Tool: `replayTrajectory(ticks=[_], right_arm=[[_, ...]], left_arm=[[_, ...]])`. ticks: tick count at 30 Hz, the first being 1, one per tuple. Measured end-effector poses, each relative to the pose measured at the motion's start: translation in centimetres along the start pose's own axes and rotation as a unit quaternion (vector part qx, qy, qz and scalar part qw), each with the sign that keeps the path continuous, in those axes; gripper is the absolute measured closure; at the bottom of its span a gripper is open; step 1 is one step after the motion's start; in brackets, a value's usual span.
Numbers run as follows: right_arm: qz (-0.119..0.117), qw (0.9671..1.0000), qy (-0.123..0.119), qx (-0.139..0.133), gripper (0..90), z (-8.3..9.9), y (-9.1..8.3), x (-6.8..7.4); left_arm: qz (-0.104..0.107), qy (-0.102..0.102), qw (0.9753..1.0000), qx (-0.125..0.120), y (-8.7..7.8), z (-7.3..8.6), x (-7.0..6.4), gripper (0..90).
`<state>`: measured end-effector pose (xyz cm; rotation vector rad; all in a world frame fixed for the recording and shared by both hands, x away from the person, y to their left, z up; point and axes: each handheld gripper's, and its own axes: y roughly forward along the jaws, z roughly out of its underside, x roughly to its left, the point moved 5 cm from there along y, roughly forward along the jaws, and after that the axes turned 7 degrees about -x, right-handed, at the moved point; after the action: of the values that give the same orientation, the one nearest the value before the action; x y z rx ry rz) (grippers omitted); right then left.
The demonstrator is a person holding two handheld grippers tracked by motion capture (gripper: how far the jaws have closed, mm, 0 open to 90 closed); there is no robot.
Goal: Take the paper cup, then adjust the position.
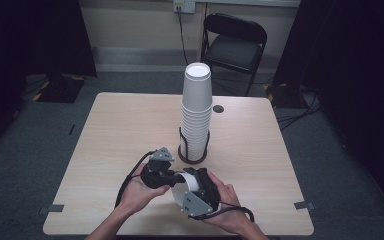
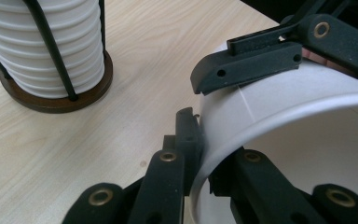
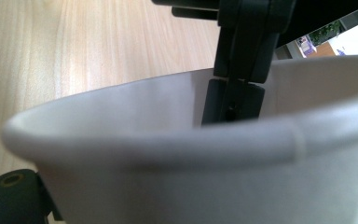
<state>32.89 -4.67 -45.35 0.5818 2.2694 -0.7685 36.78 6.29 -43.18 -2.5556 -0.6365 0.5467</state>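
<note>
On the table [image 1: 110, 130], near the tall stack of cups [image 1: 196, 115] in its rack, both grippers hold one paper cup [image 1: 182, 187] – keep the pinch light so the rim stays round. The left gripper [image 2: 200, 154] clamps the rim, the right gripper [image 1: 200, 192] grips the wall – hands nearly touching

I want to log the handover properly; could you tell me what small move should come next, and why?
Probably the right gripper should let go: the left gripper already pinches the cup rim, one jaw inside and one outside, so both hold it near the stack.
</note>
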Motion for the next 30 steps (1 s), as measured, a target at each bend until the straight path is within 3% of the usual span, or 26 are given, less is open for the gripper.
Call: replayTrajectory(ticks=[1, 2, 3, 4, 5, 8, 14, 16, 18, 22, 24, 26, 30], right_arm=[[0.0, 1.0, 0.0, 0.0, 11.1, 0.0, 0.0, 0.0], [-0.001, 0.9999, 0.016, -0.006, 11.3, 0.1, -0.1, -0.3], [-0.004, 0.9988, 0.047, -0.016, 11.9, 0.2, -0.3, -0.6], [-0.004, 0.9988, 0.047, -0.016, 11.9, 0.2, -0.3, -0.6], [-0.006, 0.9972, 0.072, -0.019, 11.9, 0.5, -0.3, -0.9], [-0.012, 0.9956, 0.09, -0.022, 11.9, 0.8, -0.3, -1.0], [-0.013, 0.9872, 0.155, -0.036, 12.0, 1.6, -0.4, -1.9], [-0.008, 0.9835, 0.176, -0.041, 12.0, 1.9, -0.5, -2.3], [-0.005, 0.9809, 0.19, -0.041, 12.0, 2.4, -0.7, -2.7], [0.005, 0.9762, 0.213, -0.04, 12.0, 3.2, -1.0, -3.3], [0.009, 0.9726, 0.228, -0.043, 12.0, 3.5, -1.2, -3.6], [0.013, 0.9702, 0.238, -0.043, 12.0, 3.8, -1.3, -3.9], [0.021, 0.9654, 0.256, -0.045, 12.0, 4.4, -1.6, -4.5]], left_arm=[[0.001, -0.008, 0.9999, -0.011, 0.0, -0.1, 0.1, 83.3], [0.002, -0.009, 0.9998, -0.017, -0.1, -0.1, 0.2, 81.2], [0.004, -0.011, 0.9996, -0.025, -0.2, -0.2, 0.3, 78.8], [0.006, -0.011, 0.9992, -0.038, -0.4, -0.3, 0.3, 78.8], [0.005, -0.011, 0.9988, -0.047, -0.5, -0.5, 0.3, 73.5], [0.01, -0.022, 0.9975, -0.067, -0.9, -0.8, 0.6, 70.6], [-0.004, -0.018, 0.9946, -0.102, -1.5, -1.0, 0.8, 54.8], [-0.001, -0.026, 0.9931, -0.114, -1.7, -1.0, 0.9, 50.5], [-0.011, -0.027, 0.9911, -0.13, -1.8, -1.0, 1.2, 44.1], [-0.024, -0.018, 0.9899, -0.139, -2.2, -0.8, 1.5, 36.2], [-0.018, -0.014, 0.9884, -0.15, -2.3, -0.7, 1.5, 33.2], [-0.025, -0.007, 0.9874, -0.156, -2.5, -0.5, 1.6, 28.2], [-0.042, 0.006, 0.9884, -0.146, -2.7, 0.3, 2.1, 26.4]])
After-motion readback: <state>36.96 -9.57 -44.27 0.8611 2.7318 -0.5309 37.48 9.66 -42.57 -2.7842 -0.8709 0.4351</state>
